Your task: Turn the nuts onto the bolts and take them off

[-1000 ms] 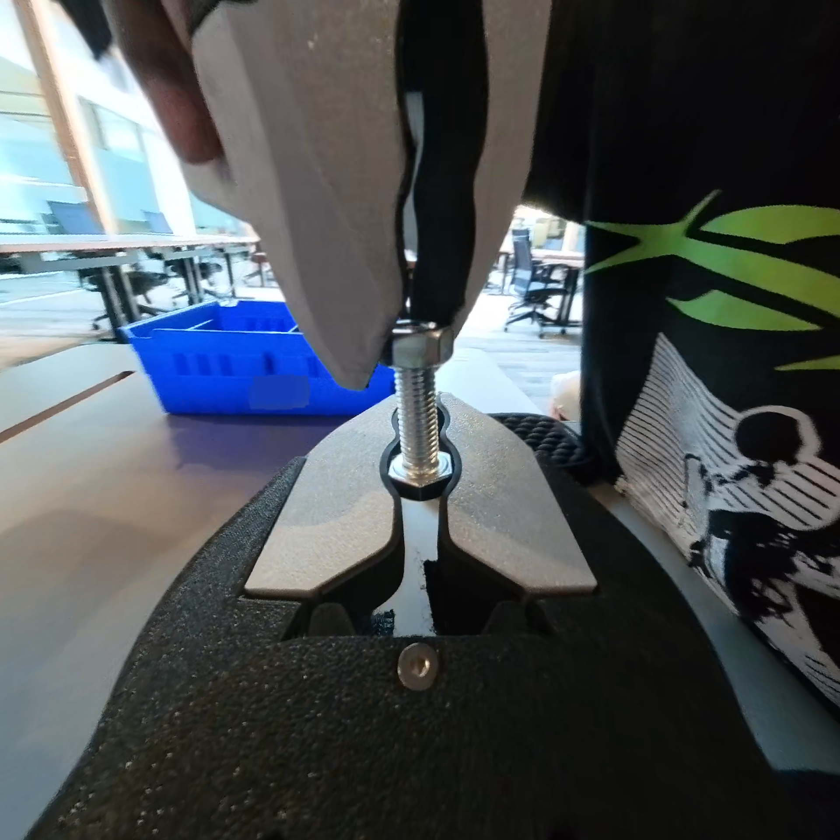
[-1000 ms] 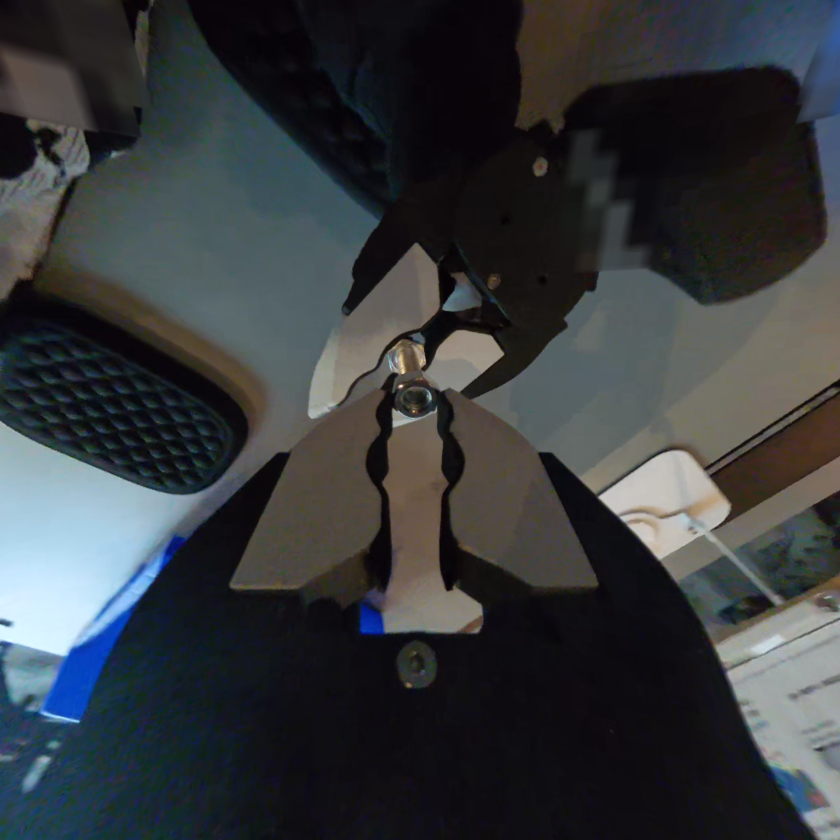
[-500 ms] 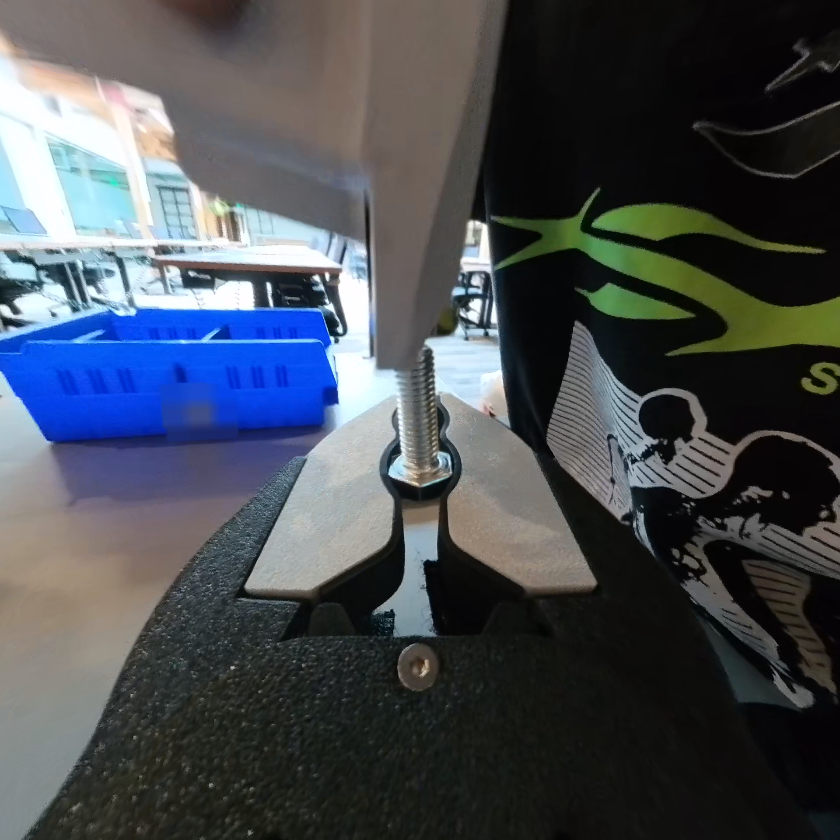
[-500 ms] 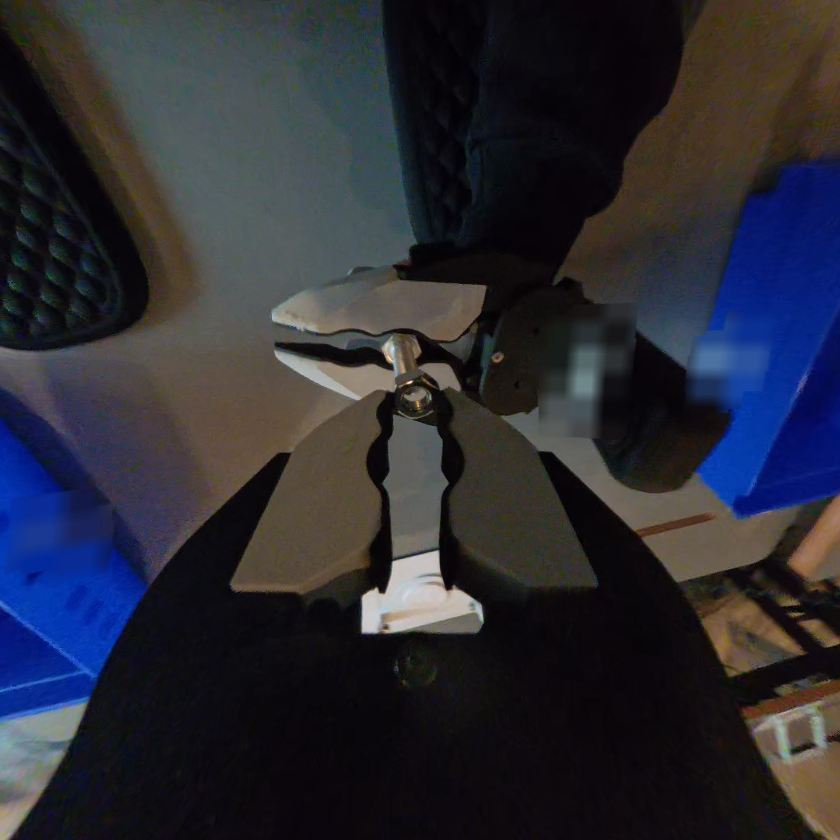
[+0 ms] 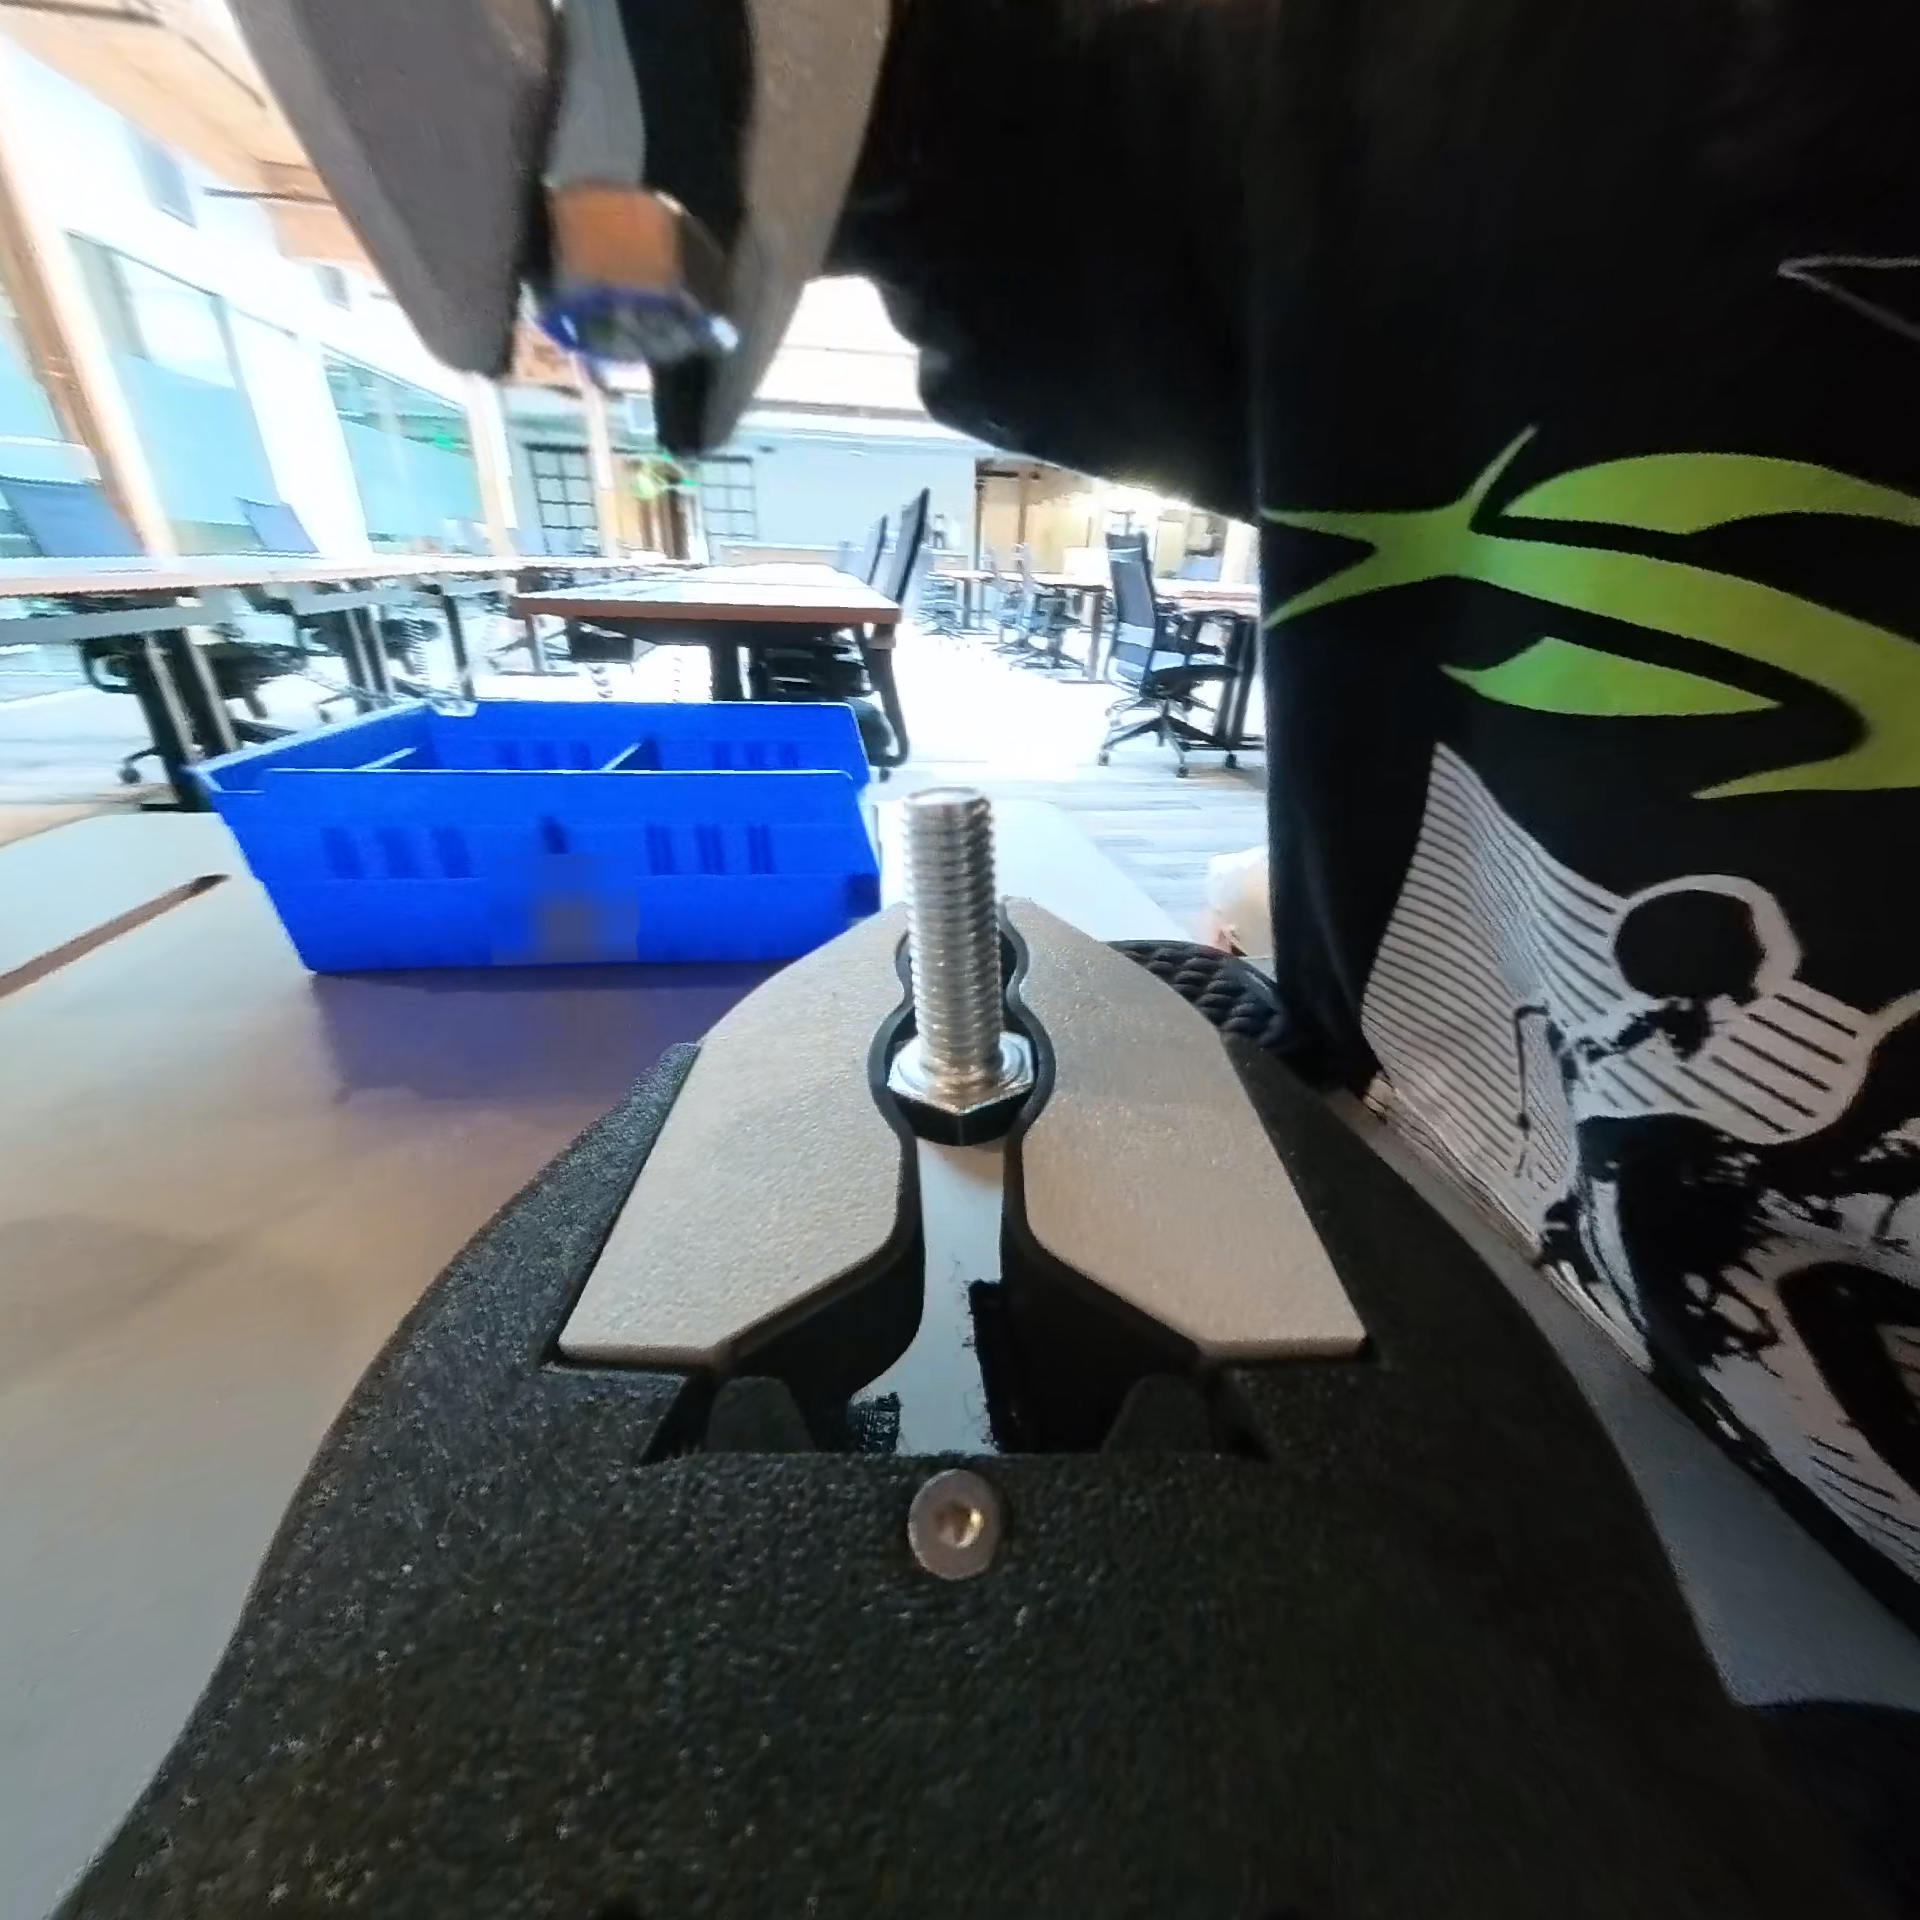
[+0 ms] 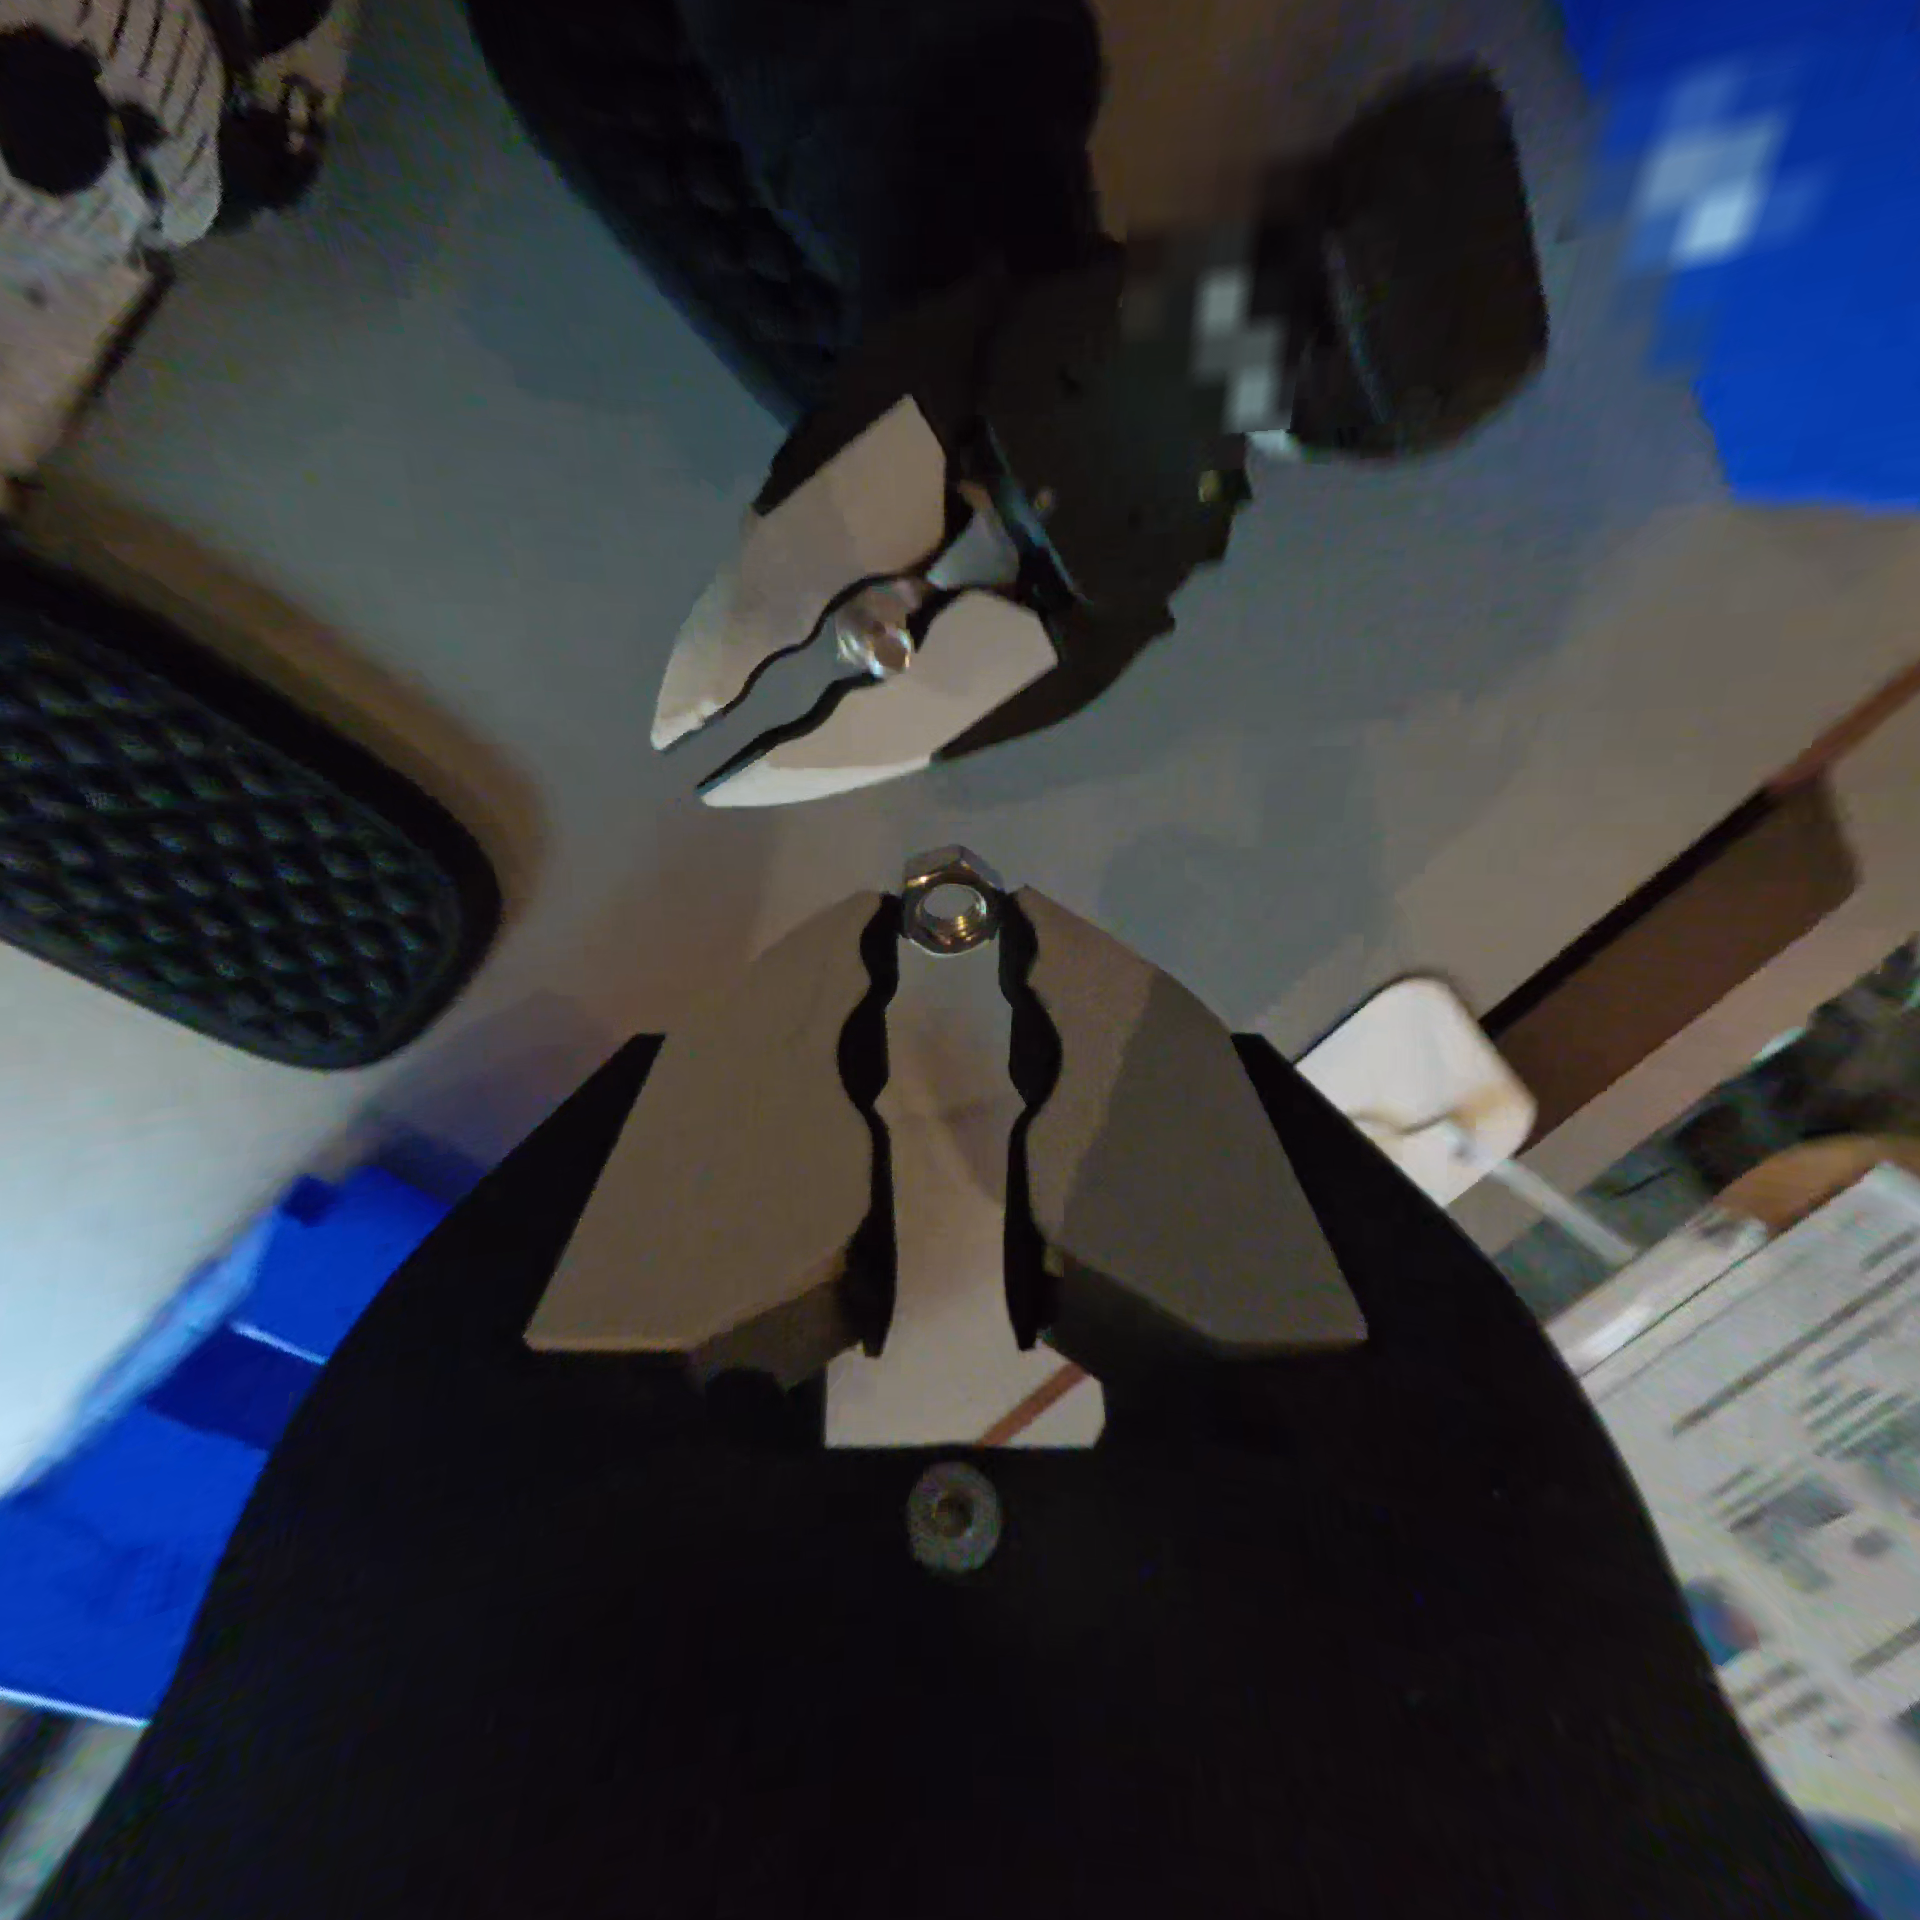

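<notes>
Bolt [image 5: 948,935] clamped by its hex head in a notch of the left hand-held gripper [image 5: 961,1039], partway back from the fingertips; threaded shank upright, long axis vertical, tip bare. Nut [image 6: 948,902] pinched at the very fingertips of the right hand-held gripper [image 6: 948,914], bore facing the camera, clear of the bolt. Above the bolt tip, well apart: right hand-held gripper, pointing down. Behind the left hand-held gripper on the desk [image 5: 208,1143]: blue bin [image 5: 540,842].
</notes>
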A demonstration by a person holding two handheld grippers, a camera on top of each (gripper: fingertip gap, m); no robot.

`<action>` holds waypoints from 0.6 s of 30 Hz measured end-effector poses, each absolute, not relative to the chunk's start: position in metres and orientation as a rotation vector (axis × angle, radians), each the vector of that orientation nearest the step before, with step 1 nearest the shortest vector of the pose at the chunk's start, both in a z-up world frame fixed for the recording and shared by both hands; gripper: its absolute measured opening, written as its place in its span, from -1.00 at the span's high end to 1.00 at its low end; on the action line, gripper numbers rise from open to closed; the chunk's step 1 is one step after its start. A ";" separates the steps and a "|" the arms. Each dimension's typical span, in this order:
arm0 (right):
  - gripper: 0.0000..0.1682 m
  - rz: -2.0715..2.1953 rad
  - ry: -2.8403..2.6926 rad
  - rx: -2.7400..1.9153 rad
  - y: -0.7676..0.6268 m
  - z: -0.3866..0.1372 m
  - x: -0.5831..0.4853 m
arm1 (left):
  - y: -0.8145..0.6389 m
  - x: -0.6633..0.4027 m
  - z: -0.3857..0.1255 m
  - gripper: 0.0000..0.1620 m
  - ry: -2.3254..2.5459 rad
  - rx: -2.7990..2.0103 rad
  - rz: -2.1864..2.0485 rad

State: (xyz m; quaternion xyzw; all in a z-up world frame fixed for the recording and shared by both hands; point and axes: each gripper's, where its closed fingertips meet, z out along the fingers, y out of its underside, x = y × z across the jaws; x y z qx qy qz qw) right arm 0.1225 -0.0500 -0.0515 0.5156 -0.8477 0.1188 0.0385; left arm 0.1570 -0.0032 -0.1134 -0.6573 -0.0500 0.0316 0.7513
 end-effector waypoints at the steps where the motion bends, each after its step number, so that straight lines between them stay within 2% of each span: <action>1: 0.79 0.381 -2.671 1.477 -0.043 -0.047 0.116 | -0.004 0.156 -0.113 0.87 -0.114 -1.435 0.077; 9: 0.79 0.231 -2.939 0.631 0.067 -0.035 0.031 | -0.004 0.153 -0.113 0.87 -0.130 -1.439 0.101; 18: 0.79 -0.015 -2.977 -0.063 0.213 -0.084 -0.046 | -0.002 0.154 -0.114 0.87 -0.129 -1.446 0.101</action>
